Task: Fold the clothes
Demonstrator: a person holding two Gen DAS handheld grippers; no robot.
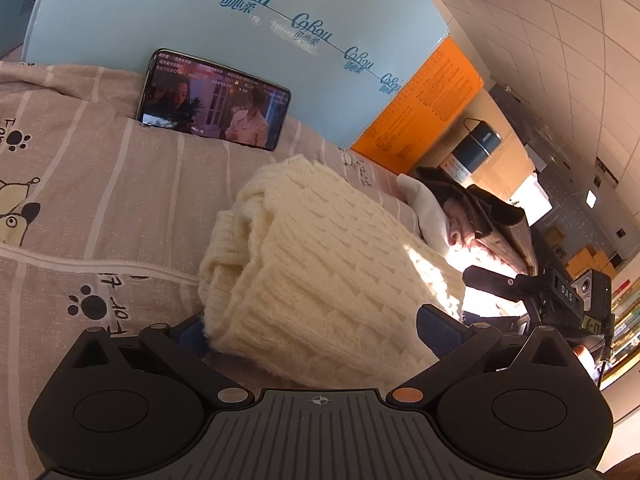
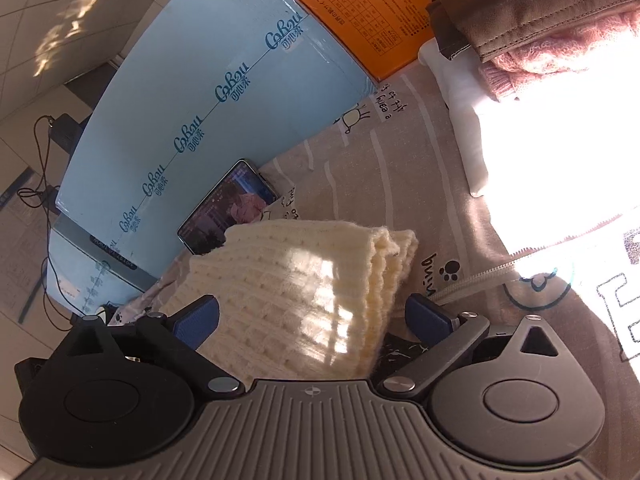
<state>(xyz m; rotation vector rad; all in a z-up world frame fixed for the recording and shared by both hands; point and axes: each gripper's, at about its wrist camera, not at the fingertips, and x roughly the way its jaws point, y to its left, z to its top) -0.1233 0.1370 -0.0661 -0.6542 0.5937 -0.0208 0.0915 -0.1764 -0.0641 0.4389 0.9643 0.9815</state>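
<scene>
1. Ahead of me, the blue box (image 1: 224, 20) and orange box (image 1: 424, 108) wall off the far side of the bed (image 1: 80, 184).
2. A phone (image 1: 214, 100) leans on the blue box.
3. A clothes pile (image 2: 532, 32) blocks the right.
4. The bare sheet left of the cream sweater (image 1: 320, 264) gives my fingers room.

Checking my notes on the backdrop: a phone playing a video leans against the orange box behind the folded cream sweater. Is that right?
Not quite. The phone, playing a video, leans against the light blue box, not the orange box, which stands further to the right. The left wrist view shows this. It is behind the folded cream sweater, as you noted.
</scene>
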